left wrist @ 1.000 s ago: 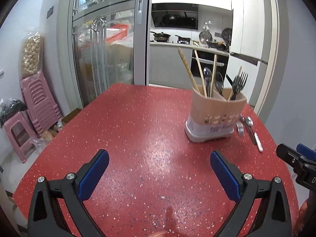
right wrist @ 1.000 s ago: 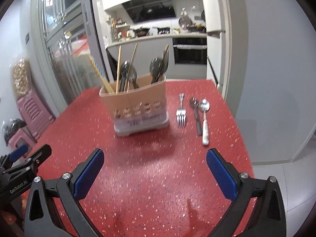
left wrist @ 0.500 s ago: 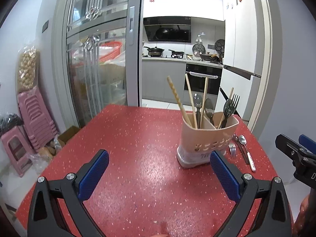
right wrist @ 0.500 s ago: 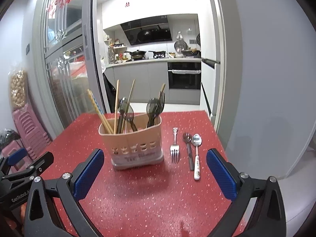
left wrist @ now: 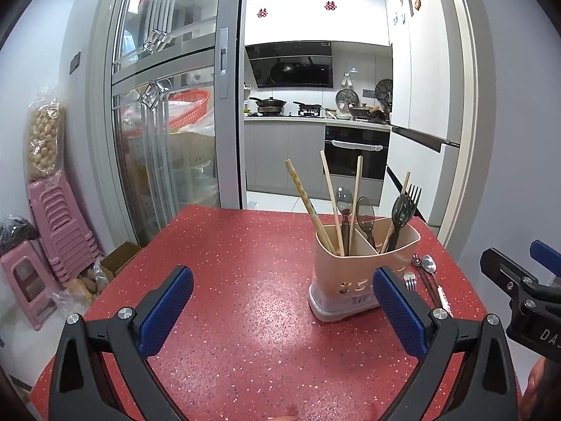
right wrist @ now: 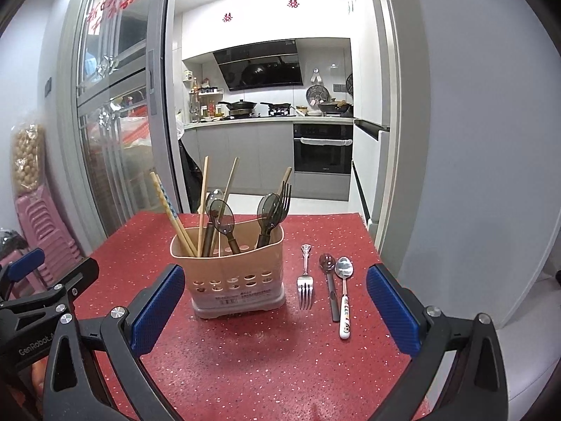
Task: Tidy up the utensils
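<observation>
- I am pulling both claws up and back: over the last second the holder (right wrist: 235, 273) has been sinking lower in both views and more kitchen is showing, so I am reading this as a reset before picking.
- The left claw (left wrist: 282, 312) and the right claw (right wrist: 275, 310) are both gaping wide and carrying nothing.
- Three utensils are lying loose toward the worktop's (right wrist: 266, 368) right edge, just beside the holder: a fork (right wrist: 305, 282), a dark spoon (right wrist: 329, 286), and a white-handled spoon (right wrist: 344, 296).
- They are sitting ahead of the right claw, nearer its right finger; I judge the fork the likeliest first pick.

Bright kitchen (right wrist: 266, 112) bkgd — glass door (left wrist: 164, 122), pink stools (left wrist: 52, 224) left.
</observation>
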{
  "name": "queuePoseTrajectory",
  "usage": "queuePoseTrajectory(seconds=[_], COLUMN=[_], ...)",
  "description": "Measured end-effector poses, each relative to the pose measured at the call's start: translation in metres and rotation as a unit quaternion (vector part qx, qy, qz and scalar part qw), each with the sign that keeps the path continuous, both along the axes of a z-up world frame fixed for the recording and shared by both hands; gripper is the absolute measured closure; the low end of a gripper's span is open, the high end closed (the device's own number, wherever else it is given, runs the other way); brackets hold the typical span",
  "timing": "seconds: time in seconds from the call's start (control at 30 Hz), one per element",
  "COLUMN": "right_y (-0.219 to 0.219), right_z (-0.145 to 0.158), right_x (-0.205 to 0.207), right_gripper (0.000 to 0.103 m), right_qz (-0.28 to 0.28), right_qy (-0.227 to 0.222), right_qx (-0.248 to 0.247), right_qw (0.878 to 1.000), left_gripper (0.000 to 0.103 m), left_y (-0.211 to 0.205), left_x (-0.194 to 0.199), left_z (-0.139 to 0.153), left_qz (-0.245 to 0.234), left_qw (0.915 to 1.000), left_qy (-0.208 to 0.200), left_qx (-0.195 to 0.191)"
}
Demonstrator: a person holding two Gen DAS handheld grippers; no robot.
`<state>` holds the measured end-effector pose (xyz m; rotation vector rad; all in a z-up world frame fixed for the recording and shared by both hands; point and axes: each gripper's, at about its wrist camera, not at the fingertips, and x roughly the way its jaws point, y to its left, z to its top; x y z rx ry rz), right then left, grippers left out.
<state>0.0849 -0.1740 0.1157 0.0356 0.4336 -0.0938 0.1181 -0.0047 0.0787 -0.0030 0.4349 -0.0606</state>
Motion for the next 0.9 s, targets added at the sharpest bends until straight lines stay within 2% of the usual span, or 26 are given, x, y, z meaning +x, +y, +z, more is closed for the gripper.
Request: queuePoseTrajectory(seconds=[0.23, 0.4, 0.9], right_y=[0.001, -0.002, -0.003], right_z=[-0.014, -0.022, -0.027], right_x=[0.001, 0.001, 0.001], right_gripper=[0.0, 0.0, 0.0], right_qz=[-0.014, -0.016, -0.018], right_qy=[0.002, 0.003, 0.004], right_qx=[-0.011, -0.005, 0.0], right_qw=[1.0, 1.0, 1.0], left_gripper=[0.0, 0.0, 0.0], left_y=[0.0, 0.009, 0.009], left_x=[0.001, 0.001, 0.003], left_z=[-0.015, -0.02, -0.027], left_qz=[0.0, 0.005, 0.013], left_qw=[0.9999, 0.9999, 0.9997], left_qy=[0.007, 0.009, 0.018], left_qx=[0.007, -0.012, -0.011])
